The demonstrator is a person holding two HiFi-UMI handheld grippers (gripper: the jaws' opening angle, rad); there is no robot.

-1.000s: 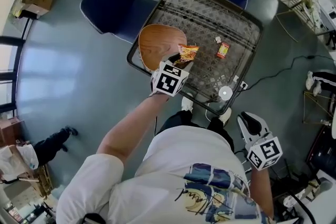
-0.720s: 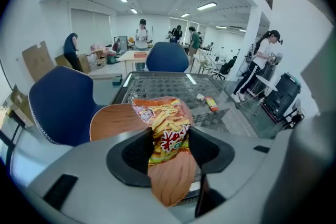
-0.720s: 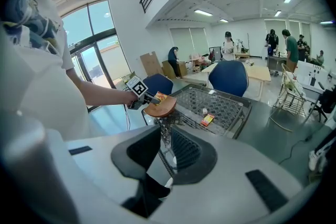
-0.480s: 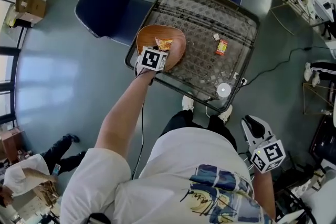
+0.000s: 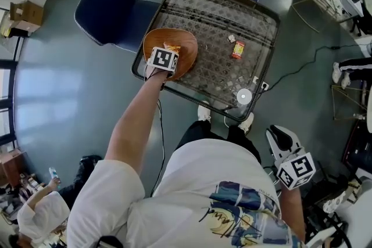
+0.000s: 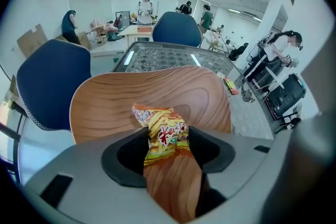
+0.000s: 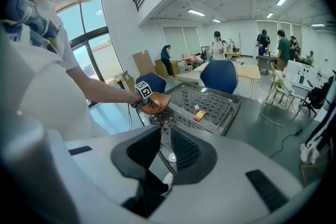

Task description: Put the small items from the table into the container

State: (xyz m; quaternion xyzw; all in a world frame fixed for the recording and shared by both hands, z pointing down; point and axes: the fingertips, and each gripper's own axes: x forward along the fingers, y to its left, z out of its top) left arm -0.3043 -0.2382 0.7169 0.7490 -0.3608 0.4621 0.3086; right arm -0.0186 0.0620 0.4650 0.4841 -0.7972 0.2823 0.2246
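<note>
I am pinching the crumpled snack packet (image 6: 160,131) in the left claw (image 6: 167,143). Its jaws are standing fairly wide, with the pads pressing on either side of the wrapper. The packet is hanging over the wooden bowl (image 6: 105,102), though I cannot tell whether it is touching the wood. The bowl is sitting at the near left corner of the patterned surface (image 5: 232,9). A small red packet (image 5: 238,50) and a tiny white item (image 5: 231,38) are lying on the surface, well apart from the bowl. I am holding the right claw (image 7: 165,152) low by my side, its jaws a narrow gap apart and gripping nothing.
</note>
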